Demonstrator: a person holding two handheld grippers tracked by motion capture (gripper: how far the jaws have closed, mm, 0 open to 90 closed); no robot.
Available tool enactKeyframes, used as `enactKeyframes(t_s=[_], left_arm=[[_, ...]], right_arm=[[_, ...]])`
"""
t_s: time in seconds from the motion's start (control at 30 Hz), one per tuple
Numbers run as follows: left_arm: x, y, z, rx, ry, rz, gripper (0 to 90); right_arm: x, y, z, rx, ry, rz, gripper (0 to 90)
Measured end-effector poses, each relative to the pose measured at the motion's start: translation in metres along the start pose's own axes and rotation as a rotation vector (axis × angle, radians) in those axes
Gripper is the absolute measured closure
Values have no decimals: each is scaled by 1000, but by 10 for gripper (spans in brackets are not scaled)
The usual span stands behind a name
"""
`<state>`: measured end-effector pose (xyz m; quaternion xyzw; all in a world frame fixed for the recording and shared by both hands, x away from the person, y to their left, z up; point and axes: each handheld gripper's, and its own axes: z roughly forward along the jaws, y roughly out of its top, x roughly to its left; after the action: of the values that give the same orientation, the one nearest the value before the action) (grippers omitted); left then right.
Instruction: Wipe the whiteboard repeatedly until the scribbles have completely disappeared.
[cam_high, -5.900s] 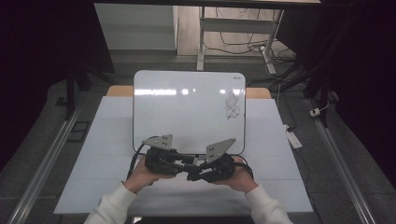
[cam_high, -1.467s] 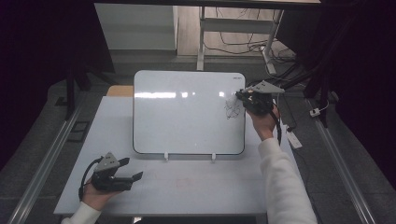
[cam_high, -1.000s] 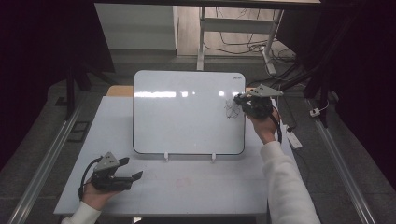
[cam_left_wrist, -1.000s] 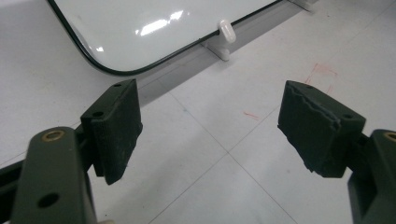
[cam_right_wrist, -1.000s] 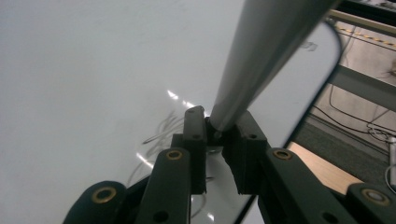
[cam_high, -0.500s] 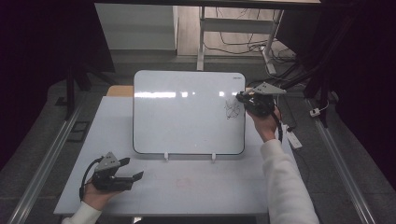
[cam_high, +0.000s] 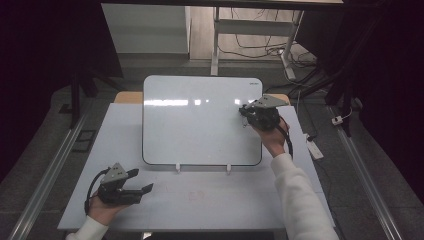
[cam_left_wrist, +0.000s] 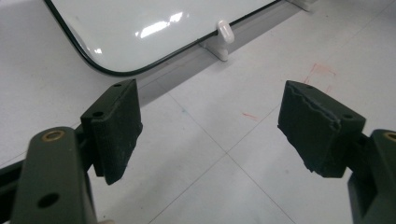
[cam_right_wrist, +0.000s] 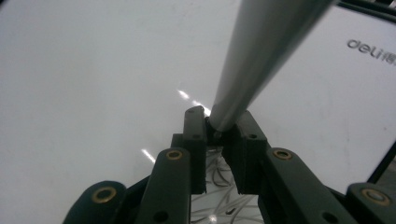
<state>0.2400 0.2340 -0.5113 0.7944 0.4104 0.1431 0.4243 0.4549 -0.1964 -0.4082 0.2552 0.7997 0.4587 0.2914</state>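
Currently the right gripper (cam_high: 246, 113) is clamping a grey marker (cam_right_wrist: 261, 60), working at the scribble (cam_right_wrist: 224, 186) on the far-right part of the whiteboard (cam_high: 200, 125); marker's long axis is angling away from the board. Left gripper (cam_high: 142, 181) is idling open, near-left.

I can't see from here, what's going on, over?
Right gripper shut on grey pen at whiteboard. Left gripper open, empty. Nothing blocking.
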Motion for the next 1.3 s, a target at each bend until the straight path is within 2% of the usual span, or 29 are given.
enactKeyframes(t_s=[0.03, 0.1, 0.13, 0.17, 0.27, 0.3, 0.33, 0.37, 0.43, 0.5, 0.53, 0.6, 0.63, 0.67, 0.7, 0.77, 0.8, 0.83, 0.87, 0.97, 1.0, 1.07, 1.13, 1.17, 1.2, 1.23, 1.3], left_arm=[[0, 0, 1, 3, 1, 2, 219], [-1, 0, 0, 3, 0, 7, 219], [-2, 0, 0, 0, 1, 8, 219], [-2, 0, -1, -3, 1, 9, 219], [0, 0, -1, -4, 1, 2, 219], [0, 0, -1, -3, 0, 0, 219], [0, 0, 0, 0, 0, 0, 219], [0, 0, 1, 2, 0, 3, 219], [-2, 1, 1, 4, -1, 8, 219], [-3, 1, 0, 0, -1, 10, 219], [-3, 1, 0, -2, 0, 9, 219], [-2, 1, -1, -4, 0, 4, 219], [-1, 1, -1, -4, -1, 2, 219], [-1, 0, 0, -3, -1, 0, 219], [0, 0, 0, -1, 0, -1, 219], [-1, 0, 1, 2, -1, 2, 219], [-1, 1, 0, 1, -2, 4, 219], [-2, 1, 0, -1, -1, 6, 219], [-2, 0, -1, -3, 0, 6, 219], [0, 0, 0, -5, -1, -2, 219], [0, 0, 0, -4, 0, -3, 219], [0, 1, 1, 1, -1, 1, 219], [-2, 1, 0, 0, 0, 7, 219], [-2, 1, 0, -3, -1, 6, 219], [-2, 1, -1, -5, 1, 6, 219], [-1, 1, -1, -5, 1, 3, 220], [0, 1, 0, -3, 2, -1, 220]], right_arm=[[-3, 1, -1, -8, -10, 19, 773], [-13, 1, -3, -39, -72, 88, 773], [-16, 1, -3, -48, -72, 117, 773], [-15, 1, -2, -47, -72, 116, 773], [2, -1, 0, -5, 1, 28, 773], [6, -2, 0, 8, 5, 6, 773], [6, -3, 0, 7, 5, 6, 773], [2, -3, -2, -4, -3, 26, 773], [-7, -2, -3, -29, -51, 76, 773], [-11, 0, -2, -46, -57, 100, 773], [-10, 1, 0, -47, -62, 91, 773], [-3, 1, 3, -40, -7, 65, 773], [2, 1, 4, -21, 18, 36, 773], [5, 1, 5, -4, 20, 5, 773], [4, 2, 4, -1, 15, 2, 773], [-5, 3, 1, -25, -40, 64, 773], [-10, 2, 0, -39, -52, 108, 773], [-12, 1, 0, -47, -42, 133, 773], [-10, 1, 0, -37, -43, 118, 773], [9, -5, 1, 4, 24, 48, 773], [12, -7, 0, 12, 19, 24, 774], [7, -9, -4, -4, -20, 43, 773], [-3, -10, -10, -30, -92, 102, 773], [-7, -11, -11, -39, -92, 132, 773], [-7, -12, -11, -44, -90, 139, 773], [-3, -13, -11, -35, -85, 124, 773], [9, -15, -7, -20, -21, 78, 773]])
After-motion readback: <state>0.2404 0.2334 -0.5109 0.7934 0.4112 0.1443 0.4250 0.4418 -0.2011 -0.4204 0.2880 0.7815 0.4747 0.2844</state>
